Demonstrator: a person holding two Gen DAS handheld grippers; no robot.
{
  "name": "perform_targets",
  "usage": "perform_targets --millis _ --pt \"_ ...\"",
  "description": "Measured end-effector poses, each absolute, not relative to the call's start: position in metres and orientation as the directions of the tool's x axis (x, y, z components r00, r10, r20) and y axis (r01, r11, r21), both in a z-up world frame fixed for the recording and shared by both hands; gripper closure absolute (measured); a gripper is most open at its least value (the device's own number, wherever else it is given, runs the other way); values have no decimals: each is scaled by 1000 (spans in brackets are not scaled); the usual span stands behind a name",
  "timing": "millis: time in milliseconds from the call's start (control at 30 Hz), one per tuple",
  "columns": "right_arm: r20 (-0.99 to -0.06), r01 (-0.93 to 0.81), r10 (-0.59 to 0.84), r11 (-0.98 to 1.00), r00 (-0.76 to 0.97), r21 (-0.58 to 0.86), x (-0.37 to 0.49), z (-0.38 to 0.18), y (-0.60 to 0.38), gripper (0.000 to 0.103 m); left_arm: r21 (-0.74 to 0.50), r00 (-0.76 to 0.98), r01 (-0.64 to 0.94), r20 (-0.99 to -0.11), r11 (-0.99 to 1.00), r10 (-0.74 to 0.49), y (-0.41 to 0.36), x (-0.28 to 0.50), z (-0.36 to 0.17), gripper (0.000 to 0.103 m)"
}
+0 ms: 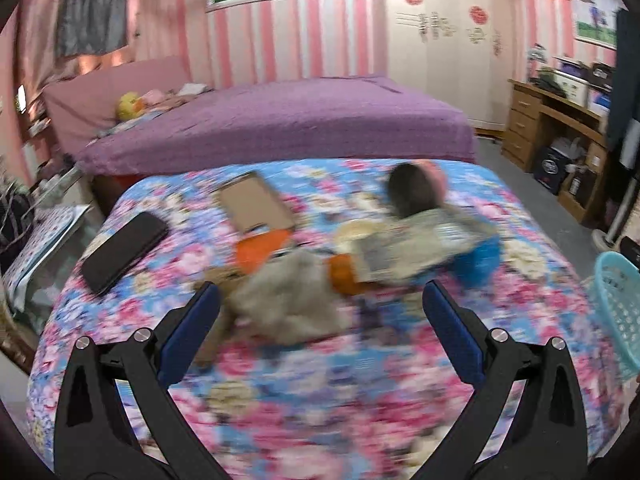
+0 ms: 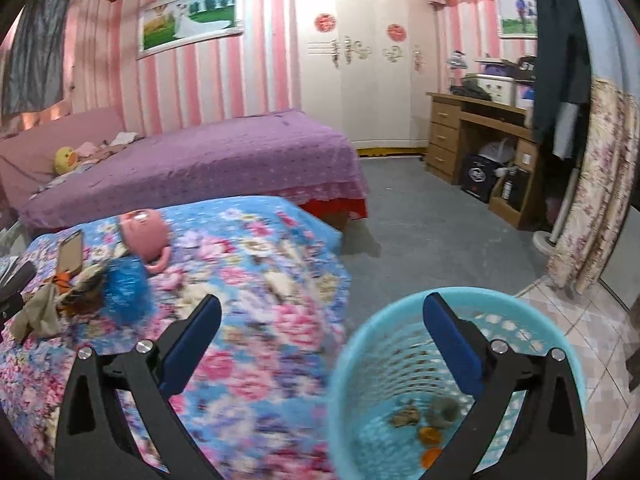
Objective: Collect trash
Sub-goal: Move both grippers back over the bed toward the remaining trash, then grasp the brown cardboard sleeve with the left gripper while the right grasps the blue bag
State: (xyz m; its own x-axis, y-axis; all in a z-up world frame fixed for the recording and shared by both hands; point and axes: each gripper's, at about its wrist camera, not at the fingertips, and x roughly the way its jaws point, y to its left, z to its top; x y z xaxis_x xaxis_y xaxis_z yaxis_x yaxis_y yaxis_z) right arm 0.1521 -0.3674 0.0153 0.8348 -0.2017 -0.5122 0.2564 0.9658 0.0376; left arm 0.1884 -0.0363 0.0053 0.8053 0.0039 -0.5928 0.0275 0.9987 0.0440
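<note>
You are holding the left gripper (image 1: 320, 308) spread and empty toward the crumpled wrappers (image 1: 288, 300) on the floral bedspread (image 1: 320, 400), while your right gripper (image 2: 322, 320), spread (nothing pinched), is hovering over the turquoise wastebasket (image 2: 360, 344) where scraps are collecting.

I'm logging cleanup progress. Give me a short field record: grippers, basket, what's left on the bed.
left gripper: open, empty, over the floral bedspread
right gripper: open, empty, above the basket rim
basket: turquoise, beside the bed; a few small scraps at the bottom
trash pile: crumpled paper, orange and blue pieces, on the bedspread
other items on bed: pink mug, black phone
</note>
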Motion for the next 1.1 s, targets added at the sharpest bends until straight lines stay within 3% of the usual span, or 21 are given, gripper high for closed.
perform_targets --millis 200,500,767,833,1067,1100 --pt "-535 186 -154 983 830 5 167 6 -325 5 38 777 -52 -627 998 64 27 197 -11 5" --pt "-572 136 -123 990 811 -20 184 -9 -289 5 83 682 -34 -726 996 84 63 215 -51 5" --pt "-597 93 -83 996 798 -13 201 -19 -264 5 -6 623 -16 -782 1000 5 76 230 -64 6" --pt "-603 84 -76 996 794 -15 204 -21 -259 5 -21 615 -10 -788 1000 -10 77 232 -66 10" --pt "-609 71 -78 997 789 -35 212 -24 -244 5 -65 626 23 -777 998 -65 77 229 -60 48" --pt "-610 69 -76 997 789 -34 213 -24 -242 5 -62 628 29 -775 998 -67 75 228 -58 48"
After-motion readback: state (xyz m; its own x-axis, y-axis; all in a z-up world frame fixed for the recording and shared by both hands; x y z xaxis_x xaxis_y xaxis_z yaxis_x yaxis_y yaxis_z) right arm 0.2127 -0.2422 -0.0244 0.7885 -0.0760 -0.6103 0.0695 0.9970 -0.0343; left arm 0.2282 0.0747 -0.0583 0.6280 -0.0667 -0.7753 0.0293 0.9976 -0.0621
